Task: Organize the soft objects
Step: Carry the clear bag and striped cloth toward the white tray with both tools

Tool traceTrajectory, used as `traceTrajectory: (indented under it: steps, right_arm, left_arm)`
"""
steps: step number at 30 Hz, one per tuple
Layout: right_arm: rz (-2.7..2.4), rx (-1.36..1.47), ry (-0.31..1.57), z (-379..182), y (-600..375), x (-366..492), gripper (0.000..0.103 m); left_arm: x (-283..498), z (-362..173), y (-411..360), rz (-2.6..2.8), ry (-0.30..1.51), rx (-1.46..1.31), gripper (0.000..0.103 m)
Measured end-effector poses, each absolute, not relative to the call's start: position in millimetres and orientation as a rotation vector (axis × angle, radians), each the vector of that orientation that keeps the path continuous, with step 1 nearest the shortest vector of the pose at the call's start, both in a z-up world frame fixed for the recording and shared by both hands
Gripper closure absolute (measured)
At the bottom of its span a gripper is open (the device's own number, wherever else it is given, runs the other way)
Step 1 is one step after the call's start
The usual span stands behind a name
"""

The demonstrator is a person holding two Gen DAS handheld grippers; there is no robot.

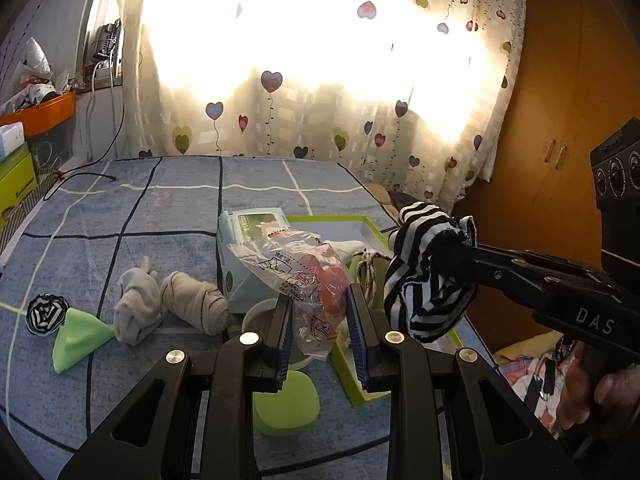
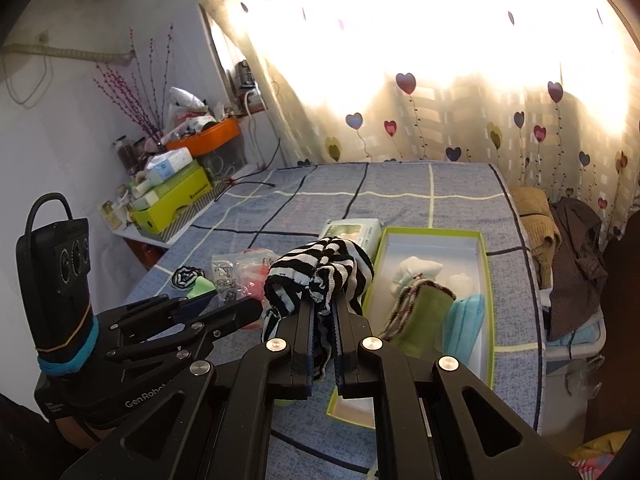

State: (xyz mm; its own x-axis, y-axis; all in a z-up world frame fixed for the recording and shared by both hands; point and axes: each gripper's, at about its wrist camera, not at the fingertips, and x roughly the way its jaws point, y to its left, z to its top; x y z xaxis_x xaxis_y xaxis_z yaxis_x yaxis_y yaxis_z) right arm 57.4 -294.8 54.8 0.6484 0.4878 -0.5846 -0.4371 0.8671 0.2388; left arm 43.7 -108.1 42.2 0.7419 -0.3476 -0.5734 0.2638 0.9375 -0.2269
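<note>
My left gripper [image 1: 319,300] is shut on a clear plastic packet [image 1: 304,272] with pink and orange contents, held above the blue checked bedspread [image 1: 168,216]. My right gripper [image 2: 324,300] is shut on a black-and-white striped sock [image 2: 320,268], which hangs over its fingers beside the green-rimmed box [image 2: 486,280]. In the box lie a white sock [image 2: 416,270], a green sock [image 2: 424,312] and blue masks [image 2: 466,324]. Two rolled grey socks [image 1: 136,308], a green cloth [image 1: 76,336] and a striped roll [image 1: 46,314] lie on the bed to the left.
A tissue pack [image 1: 244,248] stands behind the packet, and a green pad [image 1: 286,404] lies under my left gripper. Shelves with boxes and an orange tray [image 2: 208,140] line the left wall. Clothes [image 2: 576,264] are piled at the bed's right edge.
</note>
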Motion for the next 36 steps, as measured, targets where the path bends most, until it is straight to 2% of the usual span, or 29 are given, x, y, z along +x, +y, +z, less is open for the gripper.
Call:
traceTrajectory:
  steps: [36]
  right_arm:
    - [0.423,0.127,0.738,29.0,-348.7,65.2,0.095]
  left_arm:
    - [61.9,19.2,-168.9,-0.469,0.747,-0.089,0.077]
